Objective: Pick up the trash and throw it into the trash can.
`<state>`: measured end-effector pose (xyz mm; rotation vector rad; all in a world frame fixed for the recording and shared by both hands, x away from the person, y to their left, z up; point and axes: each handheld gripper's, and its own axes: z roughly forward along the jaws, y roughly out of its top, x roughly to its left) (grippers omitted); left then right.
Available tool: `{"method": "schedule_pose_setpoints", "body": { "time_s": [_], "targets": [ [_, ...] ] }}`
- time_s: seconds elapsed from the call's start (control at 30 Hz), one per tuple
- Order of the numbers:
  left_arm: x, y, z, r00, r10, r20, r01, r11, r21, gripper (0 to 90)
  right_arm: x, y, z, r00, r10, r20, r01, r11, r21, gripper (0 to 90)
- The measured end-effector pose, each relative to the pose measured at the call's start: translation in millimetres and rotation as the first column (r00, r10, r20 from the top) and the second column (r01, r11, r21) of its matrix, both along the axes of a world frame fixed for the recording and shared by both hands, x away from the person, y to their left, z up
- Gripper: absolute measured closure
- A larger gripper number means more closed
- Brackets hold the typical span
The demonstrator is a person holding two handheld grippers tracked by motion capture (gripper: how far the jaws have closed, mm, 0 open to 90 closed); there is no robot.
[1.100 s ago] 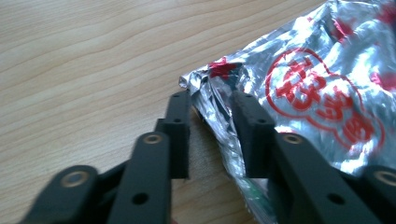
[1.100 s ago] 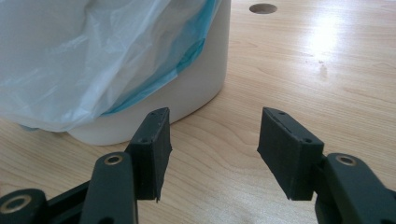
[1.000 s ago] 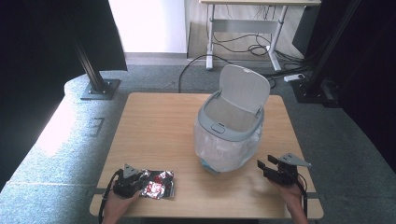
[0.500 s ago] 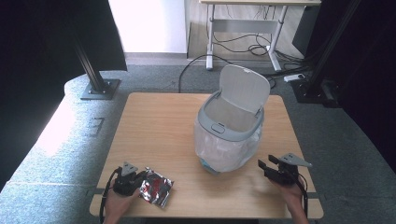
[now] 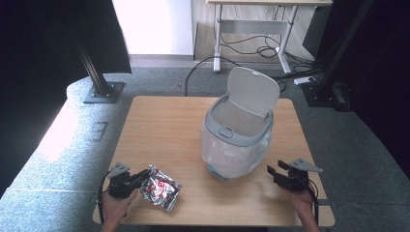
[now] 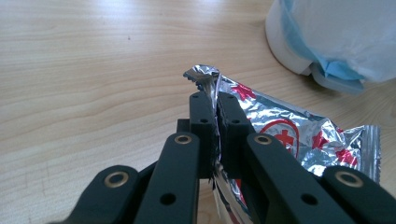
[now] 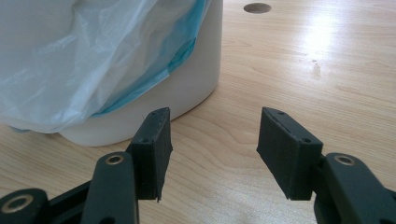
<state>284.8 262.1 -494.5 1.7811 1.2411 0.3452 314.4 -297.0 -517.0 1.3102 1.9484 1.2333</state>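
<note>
From above, the wooden tabletop [image 5: 164,125] carries a grey bin [image 5: 239,135] right of centre, lid [image 5: 254,92] tipped up and open, a clear liner bag [image 5: 232,154] draped down its sides. The right gripper view catches what the overhead misses: a blue edge on that liner [image 7: 182,51] and a round hole [image 7: 257,7] in the wood beyond. The right tongs [image 7: 212,140] gape wide, gripping nothing, just beside the bin's base. Near the front-left edge, the left tongs [image 6: 216,116] are clenched on a crinkled silver-and-red foil packet [image 6: 285,135], pinching its corner.
</note>
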Motion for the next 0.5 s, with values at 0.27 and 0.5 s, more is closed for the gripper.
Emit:
{"method": "schedule_pose_setpoints", "body": {
  "time_s": [0.27, 0.5],
  "targets": [
    [1.5, -5.7, 9.5, 0.9995, -0.028, 0.013, 0.028, 0.9996, 0.009, 86.8, 2.2, -1.8, -2.0, 1.0000, -0.001, -0.008, 0.001, 1.000, 0.002, 43.7],
    [7.6, -6.5, 37.2, 0.9981, -0.051, 0.035, 0.051, 0.9987, -0.007, 86.8, 4.2, -0.7, -3.7, 0.9999, 0.005, -0.016, -0.005, 1.000, 0.003, 43.7]
  ]
}}
